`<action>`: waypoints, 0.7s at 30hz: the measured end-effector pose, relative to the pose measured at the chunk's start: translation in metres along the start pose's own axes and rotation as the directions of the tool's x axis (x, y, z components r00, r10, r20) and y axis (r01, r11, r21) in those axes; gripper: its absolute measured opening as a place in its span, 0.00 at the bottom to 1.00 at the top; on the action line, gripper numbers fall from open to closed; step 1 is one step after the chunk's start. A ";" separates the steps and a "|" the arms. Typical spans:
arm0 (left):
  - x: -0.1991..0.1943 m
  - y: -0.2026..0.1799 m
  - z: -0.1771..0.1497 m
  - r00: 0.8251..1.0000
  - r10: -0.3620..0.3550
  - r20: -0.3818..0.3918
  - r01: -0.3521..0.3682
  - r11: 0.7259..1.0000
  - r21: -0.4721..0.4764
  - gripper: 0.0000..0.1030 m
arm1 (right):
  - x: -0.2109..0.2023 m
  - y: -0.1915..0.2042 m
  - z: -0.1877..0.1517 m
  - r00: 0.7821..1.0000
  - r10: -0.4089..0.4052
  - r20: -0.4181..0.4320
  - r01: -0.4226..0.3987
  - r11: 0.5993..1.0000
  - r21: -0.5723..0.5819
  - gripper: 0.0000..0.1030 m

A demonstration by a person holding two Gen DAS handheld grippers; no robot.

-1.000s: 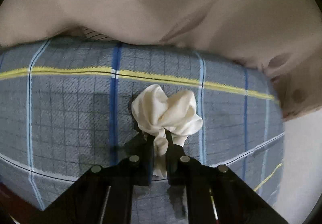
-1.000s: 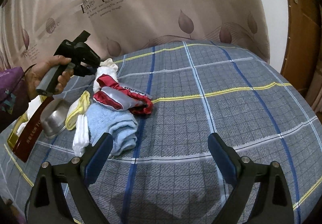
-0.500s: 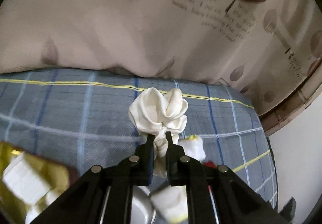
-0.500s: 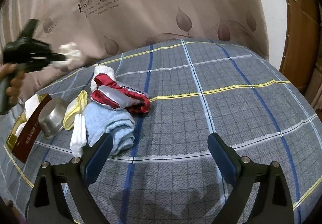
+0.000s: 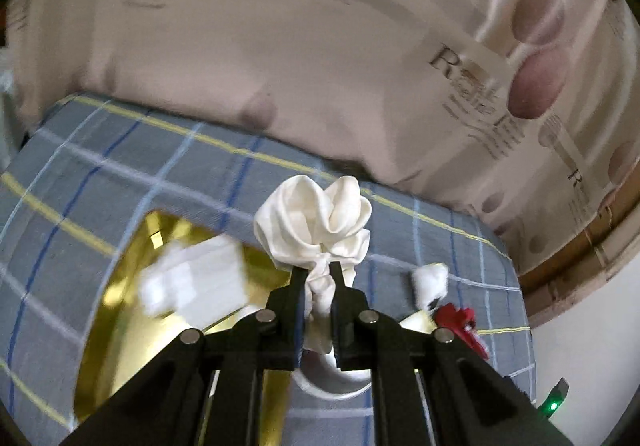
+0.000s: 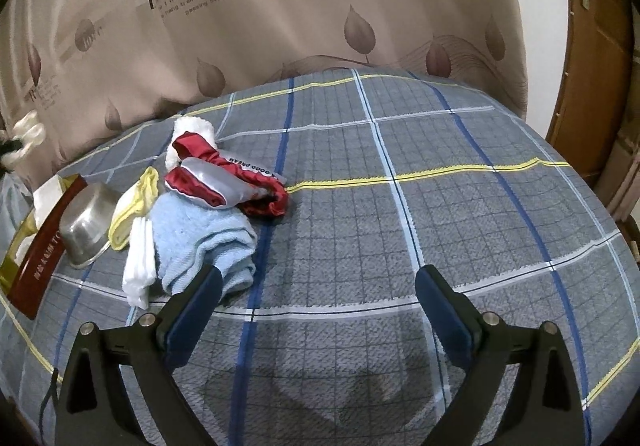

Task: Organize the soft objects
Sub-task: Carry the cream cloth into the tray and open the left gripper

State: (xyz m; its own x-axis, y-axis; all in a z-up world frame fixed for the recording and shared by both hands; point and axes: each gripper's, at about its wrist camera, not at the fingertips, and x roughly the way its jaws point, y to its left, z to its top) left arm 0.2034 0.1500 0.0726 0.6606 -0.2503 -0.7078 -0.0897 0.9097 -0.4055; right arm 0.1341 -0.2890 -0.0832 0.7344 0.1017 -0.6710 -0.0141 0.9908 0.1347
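Left claw, seen from its own wrist camera, is pinched tight on the neck of a cream scrunchie, whose ruffles bloom above the fingertips; it is held aloft over a gold-lined box on the plaid bedspread, apparently the collecting place, with a steel bowl just below. Right-wrist view: right claw hangs spread and empty above bare bedspread, probably waiting its turn. Unsorted items lie heaped near the box: a blue towel, a red-and-silver pouch, white socks and a yellow-trimmed cloth.
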 end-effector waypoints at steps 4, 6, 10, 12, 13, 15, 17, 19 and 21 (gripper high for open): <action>-0.020 0.028 -0.025 0.999 0.037 0.016 -0.036 0.999 -0.040 0.10 | 0.001 0.001 -0.001 1.000 -0.012 -0.005 0.012 1.000 -0.003 0.94; -0.031 0.042 -0.037 0.998 0.052 0.022 -0.050 0.997 -0.063 0.10 | 0.001 0.002 -0.001 1.000 -0.018 -0.011 0.018 1.000 -0.007 0.94; -0.042 0.066 -0.062 0.994 0.110 0.021 -0.108 0.991 -0.077 0.10 | 0.002 0.002 0.000 0.999 -0.029 -0.016 0.028 1.000 -0.012 0.94; -0.045 0.077 -0.073 0.990 0.142 0.019 -0.141 0.987 -0.075 0.10 | 0.002 0.003 0.000 0.999 -0.033 -0.014 0.033 0.999 -0.014 0.94; -0.046 0.080 -0.077 0.987 0.157 0.018 -0.155 0.985 -0.070 0.10 | 0.001 0.003 0.000 0.999 -0.033 -0.008 0.033 0.999 -0.014 0.94; -0.048 0.089 -0.085 0.983 0.182 0.016 -0.181 0.981 -0.065 0.10 | -0.005 0.003 0.000 0.999 -0.027 0.021 0.027 1.000 -0.015 0.94; -0.048 0.095 -0.090 0.983 0.183 0.012 -0.182 0.981 -0.070 0.11 | -0.016 0.008 -0.001 0.997 -0.016 0.070 0.018 0.999 -0.040 0.94; -0.046 0.098 -0.094 0.983 0.185 0.012 -0.184 0.981 -0.065 0.11 | -0.027 0.023 0.005 0.996 0.043 0.080 -0.036 0.995 -0.090 0.94; -0.044 0.098 -0.095 0.982 0.188 0.011 -0.188 0.981 -0.054 0.11 | -0.037 0.043 0.016 0.991 0.111 0.076 -0.100 0.985 -0.143 0.94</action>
State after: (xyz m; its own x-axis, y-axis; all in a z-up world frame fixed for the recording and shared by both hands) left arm 0.0950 0.2188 0.0089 0.6397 -0.0709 -0.7653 -0.2522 0.9212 -0.2962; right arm 0.1171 -0.2515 -0.0406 0.7778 0.2042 -0.5944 -0.1839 0.9783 0.0954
